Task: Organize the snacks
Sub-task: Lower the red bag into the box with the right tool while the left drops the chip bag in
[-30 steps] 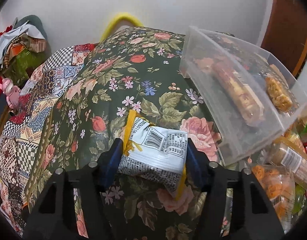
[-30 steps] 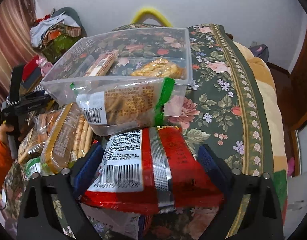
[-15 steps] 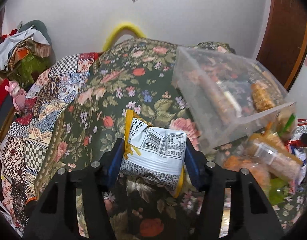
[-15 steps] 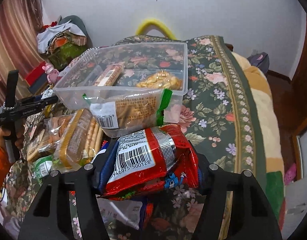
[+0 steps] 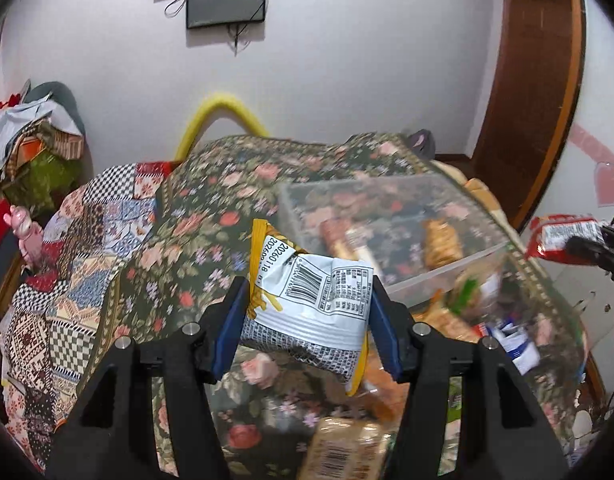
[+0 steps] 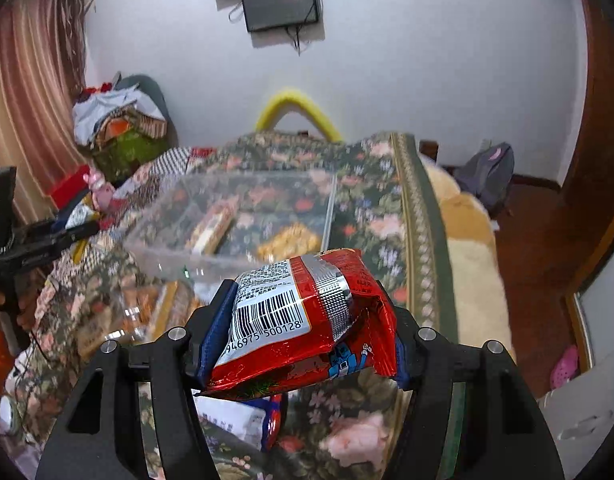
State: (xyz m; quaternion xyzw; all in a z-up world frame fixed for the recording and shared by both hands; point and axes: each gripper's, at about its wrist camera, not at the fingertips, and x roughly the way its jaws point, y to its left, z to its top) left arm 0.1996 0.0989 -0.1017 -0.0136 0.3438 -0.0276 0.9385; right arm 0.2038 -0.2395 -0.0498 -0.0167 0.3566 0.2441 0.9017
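My left gripper (image 5: pixel 307 312) is shut on a white and yellow snack bag (image 5: pixel 311 304) and holds it above the floral bedspread, left of and short of a clear plastic bin (image 5: pixel 391 220). My right gripper (image 6: pixel 303 316) is shut on a red snack bag (image 6: pixel 307 320) and holds it raised, just short of the bin's near wall (image 6: pixel 235 264). The bin holds two snack packs (image 6: pixel 215 228). The red bag and right gripper also show at the right edge of the left wrist view (image 5: pixel 563 236).
Several loose snack packs (image 5: pixel 347 452) lie on the bed below and right of my left gripper, and others (image 6: pixel 147 312) left of my right gripper. A clothes pile (image 6: pixel 119 128) sits at the far left. The bed edge (image 6: pixel 467 240) drops to the floor at the right.
Both grippers have risen with their bags and tilted up, so the wall and screen come into view. The red bag was lifted off the pile and the bin now lies lower in both views.
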